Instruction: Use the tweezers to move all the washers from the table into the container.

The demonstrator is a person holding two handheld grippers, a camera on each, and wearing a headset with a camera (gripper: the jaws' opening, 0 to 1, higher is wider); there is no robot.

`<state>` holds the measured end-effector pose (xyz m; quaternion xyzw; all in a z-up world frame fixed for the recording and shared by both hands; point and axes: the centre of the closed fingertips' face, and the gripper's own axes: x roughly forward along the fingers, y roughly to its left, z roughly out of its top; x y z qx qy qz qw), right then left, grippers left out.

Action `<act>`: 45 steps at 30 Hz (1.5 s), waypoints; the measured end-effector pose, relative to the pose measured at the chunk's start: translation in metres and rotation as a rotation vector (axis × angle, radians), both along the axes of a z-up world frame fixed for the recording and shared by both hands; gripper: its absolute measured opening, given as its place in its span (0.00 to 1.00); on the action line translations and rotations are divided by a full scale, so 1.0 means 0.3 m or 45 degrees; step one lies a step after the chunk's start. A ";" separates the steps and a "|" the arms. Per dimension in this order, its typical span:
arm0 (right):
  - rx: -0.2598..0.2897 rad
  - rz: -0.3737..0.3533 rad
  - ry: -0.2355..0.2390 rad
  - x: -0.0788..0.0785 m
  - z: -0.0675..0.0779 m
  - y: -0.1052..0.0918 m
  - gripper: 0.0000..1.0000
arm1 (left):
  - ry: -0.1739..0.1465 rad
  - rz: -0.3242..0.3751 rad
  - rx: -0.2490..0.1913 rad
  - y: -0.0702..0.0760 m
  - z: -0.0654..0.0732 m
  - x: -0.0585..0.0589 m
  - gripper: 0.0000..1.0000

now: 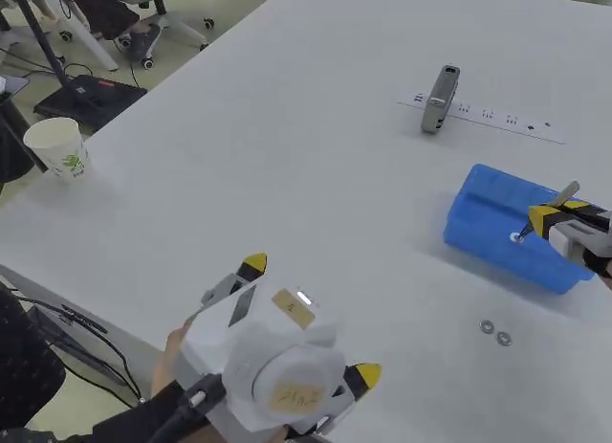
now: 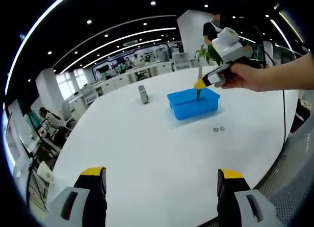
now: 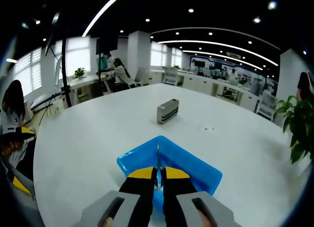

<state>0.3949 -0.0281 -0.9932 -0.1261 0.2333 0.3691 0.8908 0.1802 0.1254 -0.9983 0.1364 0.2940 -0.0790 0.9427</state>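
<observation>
A: Head view first. Where are the washers?

B: Two washers (image 1: 495, 332) lie flat on the table (image 1: 287, 156), just beside each other, near the container (image 1: 488, 199) on its near side. There's a pale speck at the tweezers' (image 1: 567, 191) tip inside the container. It may be another washer, but it's too small to tell.

A: Your grippers?

B: My right gripper (image 1: 553, 215) is clamped on the tweezers. In the right gripper view its jaws are pinched almost together around them, with the tips pointing down into the container. My left gripper (image 1: 309, 319) has its jaws wide apart and holds nothing. It hovers by the near table edge, well apart from the work.

A: How will the washers handle?

B: My guess is thin metal rings: light, stiff and slick, lying flush on a smooth top. They won't break, but they'd be easy to flick away or drop.

A: Where would you grip?

B: I'd take one at a time, with one tweezer tip through the hole and the other outside the rim. The pair sits close, so I could nudge the neighbour. The tweezers look springy, so I'd squeeze steadily and keep them from twisting in my jaws.
</observation>
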 end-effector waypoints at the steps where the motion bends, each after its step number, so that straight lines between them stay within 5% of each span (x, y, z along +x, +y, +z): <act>1: -0.001 0.000 0.000 0.002 -0.006 -0.002 0.02 | 0.000 -0.001 0.001 -0.001 0.000 0.000 0.96; 6: 0.001 -0.027 0.045 0.010 -0.055 -0.016 0.02 | 0.004 -0.005 0.008 -0.002 -0.003 -0.001 0.96; 20: -0.043 -0.052 0.067 -0.053 -0.086 -0.007 0.02 | 0.001 -0.038 0.004 -0.019 0.000 -0.002 0.96; 30: -0.036 -0.050 0.071 -0.020 -0.107 -0.018 0.02 | -0.001 -0.031 0.008 -0.016 0.002 -0.002 0.96; 34: -0.036 -0.045 0.087 -0.035 -0.092 -0.009 0.02 | 0.007 -0.034 0.012 -0.016 -0.002 -0.004 0.96; 45: 0.061 -0.015 0.032 -0.042 0.041 0.008 0.02 | -0.013 -0.028 0.012 -0.014 0.009 -0.002 0.95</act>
